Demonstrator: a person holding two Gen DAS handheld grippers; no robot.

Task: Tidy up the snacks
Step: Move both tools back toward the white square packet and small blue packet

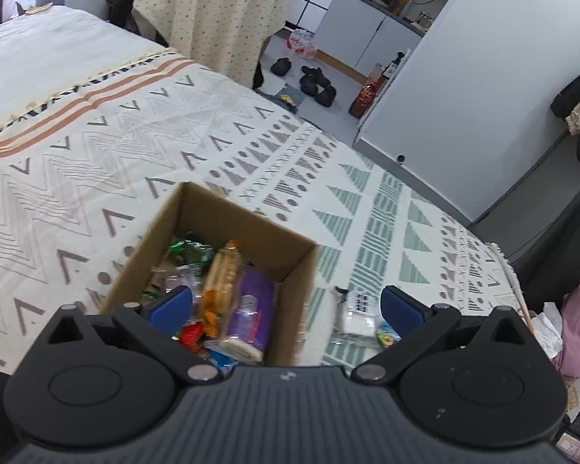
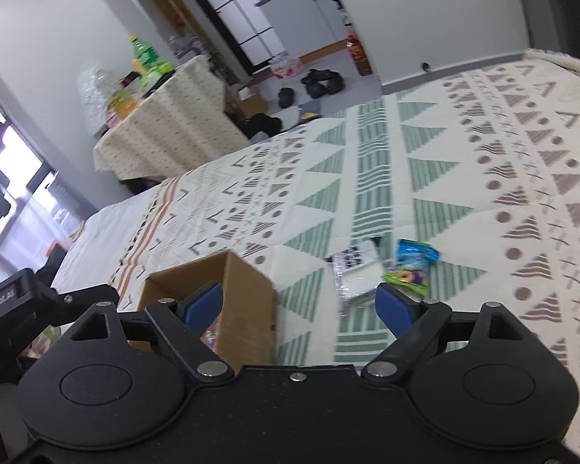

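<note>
while both claws gape empty, one cardboard box (image 1: 228, 228) of snacks; three packets (image 2: 413, 259) outside

partial white lettering "robot.ai" on black device (image 2: 4, 301), snack wrapper print unreadable

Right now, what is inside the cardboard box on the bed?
The cardboard box holds loose snacks: a purple packet, a biscuit pack, a green wrapper and a red one. The left gripper covers its near end.
</note>
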